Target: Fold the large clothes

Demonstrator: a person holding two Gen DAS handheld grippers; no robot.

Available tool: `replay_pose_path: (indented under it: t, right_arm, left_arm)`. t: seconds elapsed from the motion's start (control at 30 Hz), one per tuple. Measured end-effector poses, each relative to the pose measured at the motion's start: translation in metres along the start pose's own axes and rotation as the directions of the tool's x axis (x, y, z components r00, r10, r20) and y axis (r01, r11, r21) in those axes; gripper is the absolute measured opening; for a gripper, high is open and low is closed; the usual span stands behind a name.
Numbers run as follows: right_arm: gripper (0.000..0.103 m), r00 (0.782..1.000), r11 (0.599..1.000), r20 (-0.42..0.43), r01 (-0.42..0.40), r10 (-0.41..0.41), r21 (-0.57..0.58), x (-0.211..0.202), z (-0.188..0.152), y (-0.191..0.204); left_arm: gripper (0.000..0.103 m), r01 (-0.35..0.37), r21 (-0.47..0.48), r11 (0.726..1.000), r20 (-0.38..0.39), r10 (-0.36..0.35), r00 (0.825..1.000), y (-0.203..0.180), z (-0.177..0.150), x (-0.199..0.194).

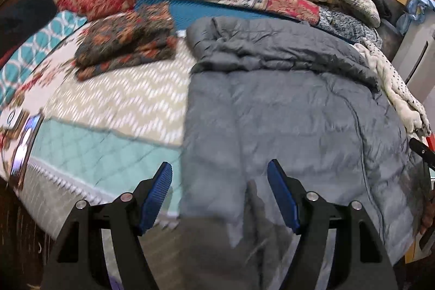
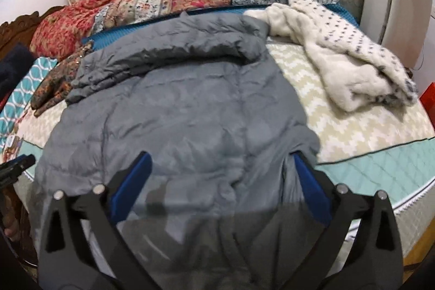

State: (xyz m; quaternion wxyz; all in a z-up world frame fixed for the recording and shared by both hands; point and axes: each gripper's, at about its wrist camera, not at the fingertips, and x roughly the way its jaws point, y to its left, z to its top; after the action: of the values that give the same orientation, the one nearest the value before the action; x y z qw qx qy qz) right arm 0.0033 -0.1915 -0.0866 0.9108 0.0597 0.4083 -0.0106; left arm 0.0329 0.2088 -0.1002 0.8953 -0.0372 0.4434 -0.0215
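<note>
**Grey jacket half prepped, main folds not yet made**

Grey puffer jacket (image 1: 285, 110) lies spread on the bed (image 1: 122, 99), hem end hanging over the near edge toward both cameras. Far end shows a bunched roll of fabric (image 2: 168, 56) lying across the top, probably the hood or sleeves already brought in, cannot tell which. Body panel is mostly flat, some wrinkles.

Left gripper (image 1: 219, 195) is spread wide, nothing between the blue pads (image 1: 159, 195). It sits over the jacket's left edge near the hem, one finger over the bedspread, the other over grey fabric. Contact with the cloth cannot be told; the left view is motion-blurred.

Right gripper (image 2: 223, 186) is also released, jaws wide, over the lower right part of the jacket near the hem. Right finger is just at the jacket's side edge. No fabric pinched.

Judgement: early to mid stage. The top looks tucked, but the body is still full length, so the hem-to-collar fold is left, maybe a side fold too.

Already folded, it seems: dark floral garment (image 1: 127, 42) on the far left of the bed. White dotted fleece (image 2: 353, 67) lies crumpled on the right, probably still to do.
</note>
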Motion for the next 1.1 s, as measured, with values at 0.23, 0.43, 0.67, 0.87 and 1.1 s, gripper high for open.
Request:
replay_pose_path:
  t: [0.23,0.43,0.67,0.87,1.1]
  right_arm:
    - [0.097,0.981,0.989,-0.177,0.101,-0.08,0.112,0.056,-0.015,-0.02]
    - [0.096,0.986,0.974,-0.094,0.155,-0.141,0.165,0.031,-0.014,-0.033]
    - [0.096,0.995,0.981,-0.027,0.095,-0.092,0.172,0.0,0.006,-0.058]
    - [0.096,0.994,0.99,-0.112,0.004,0.012,0.142,-0.004,-0.004,-0.081]
    - [0.096,0.977,0.963,-0.178,-0.072,0.121,0.26,-0.002,-0.043,-0.102]
  left_arm:
    - [0.0,0.0,0.04,0.999,-0.055,0.002,0.998,-0.023,-0.007,0.046]
    - [0.0,-0.019,0.08,0.997,-0.006,0.02,1.0,-0.025,-0.025,0.059]
    - [0.0,0.014,0.074,0.997,-0.058,-0.01,0.998,-0.003,-0.019,0.042]
    - [0.0,0.093,-0.121,0.988,-0.087,-0.103,0.991,0.065,-0.045,-0.008]
    - [0.0,0.263,-0.221,0.939,-0.169,-0.303,0.938,0.064,-0.08,-0.013]
